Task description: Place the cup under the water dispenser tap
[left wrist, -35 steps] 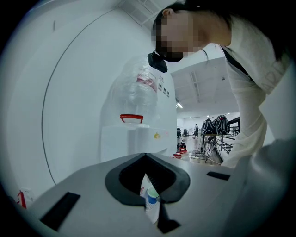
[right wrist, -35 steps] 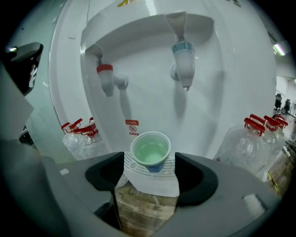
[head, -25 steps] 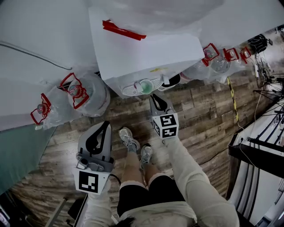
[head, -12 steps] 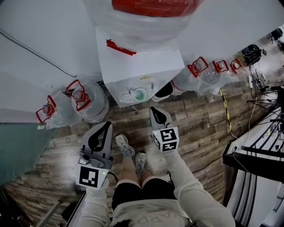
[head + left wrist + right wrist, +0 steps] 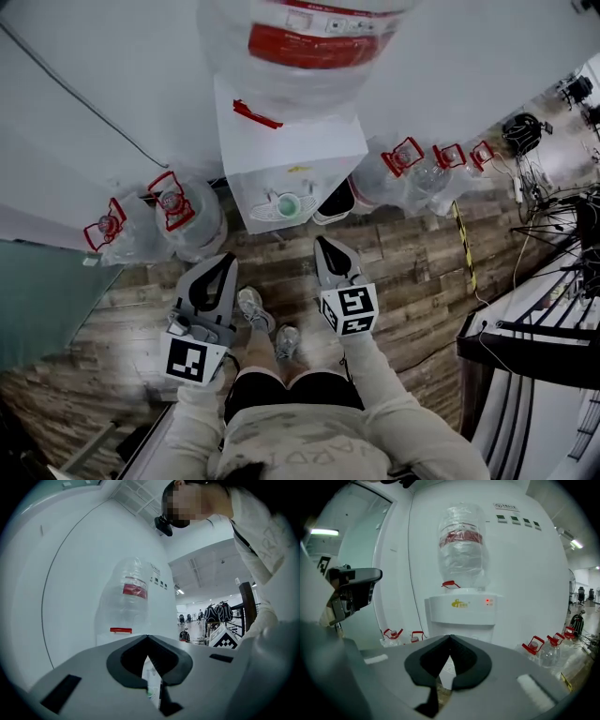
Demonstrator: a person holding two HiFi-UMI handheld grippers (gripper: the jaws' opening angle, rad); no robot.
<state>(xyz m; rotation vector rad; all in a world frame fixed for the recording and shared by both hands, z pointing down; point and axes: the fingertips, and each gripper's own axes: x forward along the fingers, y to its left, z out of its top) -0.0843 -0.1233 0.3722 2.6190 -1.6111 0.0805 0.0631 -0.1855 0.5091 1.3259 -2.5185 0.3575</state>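
A white water dispenser [image 5: 291, 150] stands against the wall with a large bottle [image 5: 309, 37] on top. A green cup [image 5: 289, 204] sits on the drip tray under its taps. My right gripper [image 5: 322, 242] is shut and empty, a short way in front of the tray and to the cup's right. My left gripper [image 5: 228, 258] hangs further left, jaws together, nothing in it. The right gripper view faces the dispenser [image 5: 461, 609] over the shut jaws [image 5: 450, 637]. In the left gripper view the jaws [image 5: 147, 637] meet below the bottle [image 5: 126, 597].
Spare water bottles with red handles lie on the wood floor left [image 5: 173, 202] and right [image 5: 403, 159] of the dispenser. A dark bin [image 5: 335, 199] stands beside its base. The person's shoes [image 5: 251, 305] are between the grippers. A black frame [image 5: 525, 328] and cables [image 5: 525, 131] are at right.
Both grippers have risen and drawn back from the dispenser. The right gripper's tip, close by the cup before, now stands apart from it. The bottle on top has come into view.
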